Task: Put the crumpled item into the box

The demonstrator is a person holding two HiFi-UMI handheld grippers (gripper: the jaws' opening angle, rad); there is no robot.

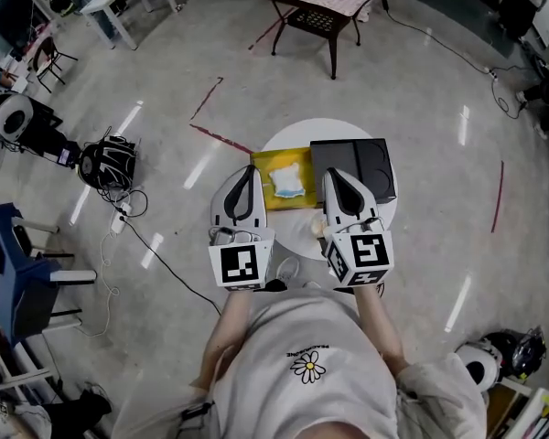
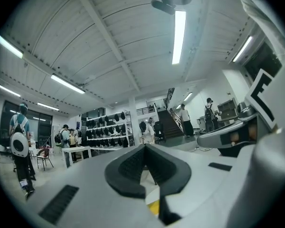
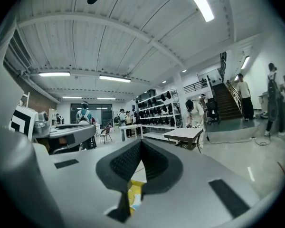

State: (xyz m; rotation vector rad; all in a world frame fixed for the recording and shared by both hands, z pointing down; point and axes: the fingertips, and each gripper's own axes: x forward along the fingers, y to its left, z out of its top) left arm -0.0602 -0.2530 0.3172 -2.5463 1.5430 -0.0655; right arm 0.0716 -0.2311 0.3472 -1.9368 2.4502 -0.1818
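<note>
crumpled item (image 1: pixel 287 181), white and pale blue, lies on yellow mat (image 1: pixel 263 174).

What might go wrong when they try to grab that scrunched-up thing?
The left tongs and the right tongs are both shut, so they might just poke the crumpled item and shove it across the yellow tray instead of grabbing it. The black box reaches the edge of the small round table; a bump might push it off.
</note>
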